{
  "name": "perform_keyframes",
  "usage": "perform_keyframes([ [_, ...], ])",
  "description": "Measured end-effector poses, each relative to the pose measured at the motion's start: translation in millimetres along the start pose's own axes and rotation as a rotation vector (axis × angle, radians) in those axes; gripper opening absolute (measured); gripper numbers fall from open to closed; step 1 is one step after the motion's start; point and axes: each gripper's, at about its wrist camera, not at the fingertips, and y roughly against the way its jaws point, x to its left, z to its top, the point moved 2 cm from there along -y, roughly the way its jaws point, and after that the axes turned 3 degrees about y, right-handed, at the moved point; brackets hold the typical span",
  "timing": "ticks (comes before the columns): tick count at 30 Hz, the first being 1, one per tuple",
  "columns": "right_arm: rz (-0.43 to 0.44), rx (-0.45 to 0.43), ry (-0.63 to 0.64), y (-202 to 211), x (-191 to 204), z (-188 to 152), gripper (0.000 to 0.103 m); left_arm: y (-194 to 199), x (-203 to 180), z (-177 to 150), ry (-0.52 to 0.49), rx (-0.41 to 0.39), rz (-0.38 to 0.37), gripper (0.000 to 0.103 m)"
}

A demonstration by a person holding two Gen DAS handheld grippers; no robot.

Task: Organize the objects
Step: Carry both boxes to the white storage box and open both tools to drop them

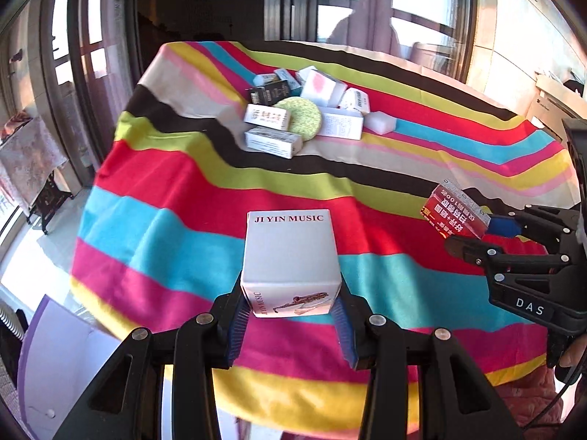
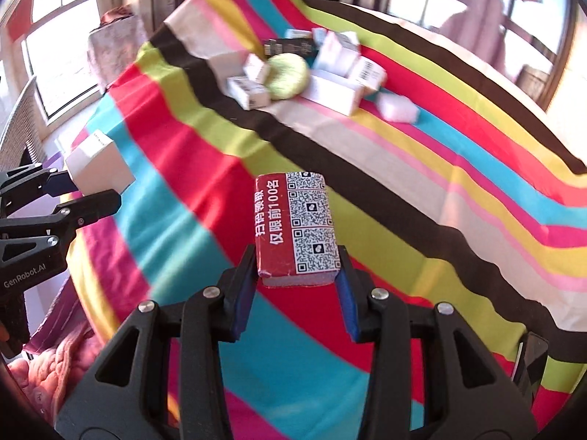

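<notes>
Covering the whole surface is a striped cloth (image 1: 176,198), draped over a table whose edges fall away on the near and left sides; its bands of red, blue, yellow, black and pink run slantwise from the near left toward the far right.

Toward the far edge, near the middle, sits the heap of small boxes (image 1: 271,115), mostly white cartons with one dark one, crowded around a round green pad (image 1: 299,117), with a white foam block (image 1: 381,121) just beside them on the right. They lie jumbled and overlapping, so this looks like the unsorted stock.

The left gripper (image 1: 291,313) is clamped on a white box marked JI YIN MUSIC (image 1: 290,256), pinched at its lower sides and held above the near half of the cloth. The right gripper (image 2: 297,278) is clamped on a flat red box with QR codes (image 2: 297,223), gripped across its narrow near end so the printed face stays up.

Both are carried clear of the cloth, well apart from the heap, probably for setting down in the open near area.
</notes>
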Motion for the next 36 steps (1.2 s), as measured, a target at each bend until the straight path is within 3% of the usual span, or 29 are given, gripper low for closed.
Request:
perform_keyframes([
  [8, 0.042, -0.033, 0.15, 17, 65, 15, 0.045, 29, 54, -19, 0.085, -0.024, 0.08, 0.043],
  [23, 0.2, -0.029, 0.559, 15, 230, 20, 0.045, 52, 163, -102, 0.325, 0.071, 0.243, 0.043],
  [36, 0.293, 0.029, 0.695, -5, 300, 5, 0.045, 48, 212, -143, 0.466, 0.141, 0.309, 0.043],
])
